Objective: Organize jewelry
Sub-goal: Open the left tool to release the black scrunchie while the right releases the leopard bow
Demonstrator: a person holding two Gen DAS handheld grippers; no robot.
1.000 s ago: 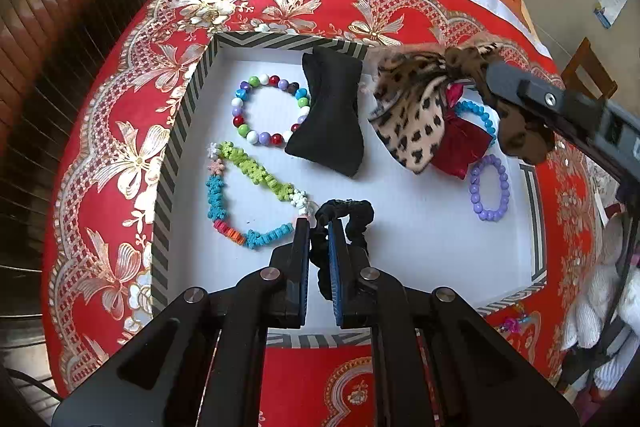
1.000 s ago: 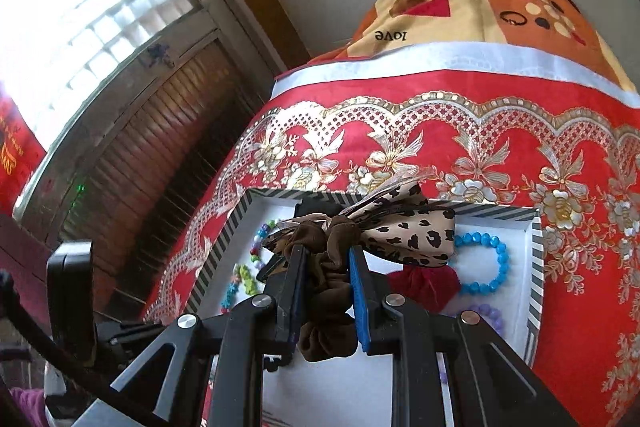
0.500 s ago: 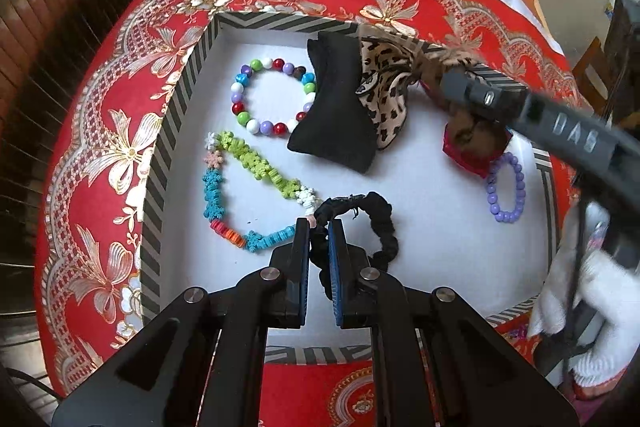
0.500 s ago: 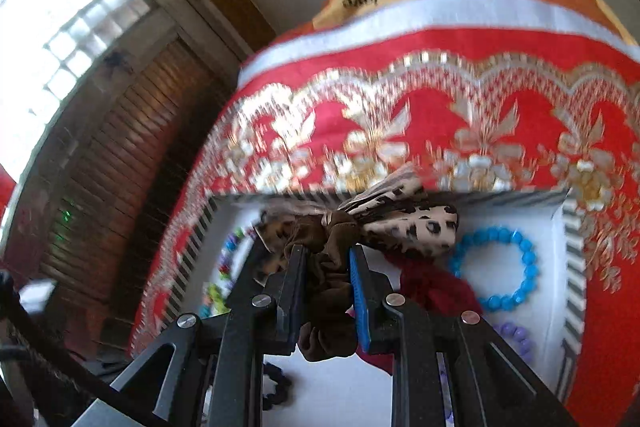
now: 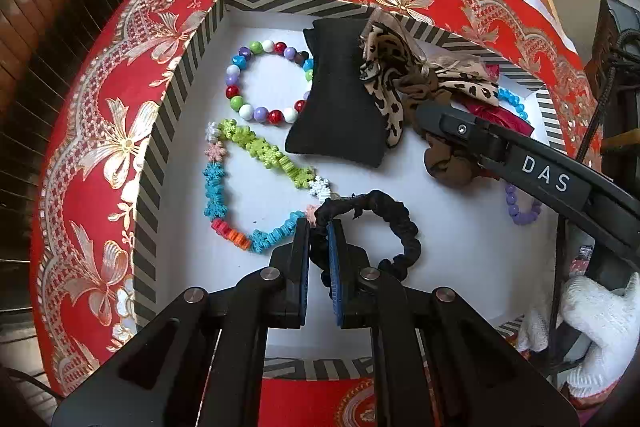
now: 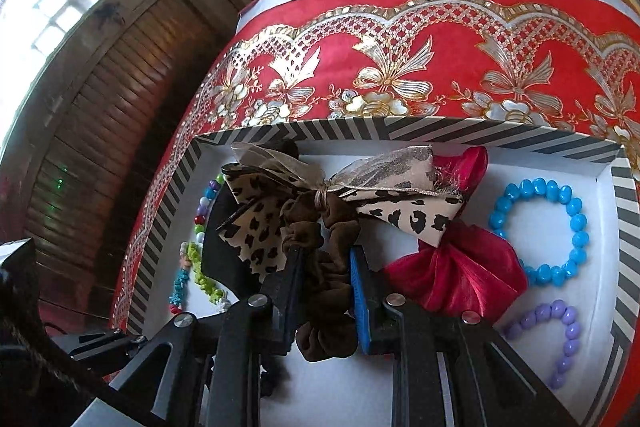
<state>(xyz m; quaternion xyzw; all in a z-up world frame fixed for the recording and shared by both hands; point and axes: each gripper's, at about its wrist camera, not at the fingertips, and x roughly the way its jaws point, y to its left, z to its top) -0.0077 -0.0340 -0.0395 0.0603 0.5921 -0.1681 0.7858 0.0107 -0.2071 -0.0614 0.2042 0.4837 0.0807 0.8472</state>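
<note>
My left jaws [image 5: 318, 227] are pinched tight on the black scrunchie [image 5: 394, 223], clamping its near-left bit; the rest of the loop curls out to the right & lies on the white floor of the tray [image 5: 180, 75]. Just left of the tips is the snowflake bracelet [image 5: 218, 187], its blue end touching the scrunchie by the jaws. Further in: the bead bracelet [image 5: 250, 85] near the far-left corner, w/ the black bow [image 5: 340, 107] overlapping its right side.

My right jaws [image 6: 326, 251] are pinching the brown scrunchie [image 6: 328, 307], which fills the gap btwn the pads & bulges out below them. Its leopard bow [image 6: 400, 195] spreads just past the tips, over the tray's far end, left wing over the black bow, right wing over the red bow [image 6: 460, 271]. Right of that lies the blue bracelet [image 6: 540, 231]; nearer, by the right wall, the purple bracelet [image 6: 564, 335].

Tray sits on a red & gold cloth [image 6: 400, 39] over the bench.
</note>
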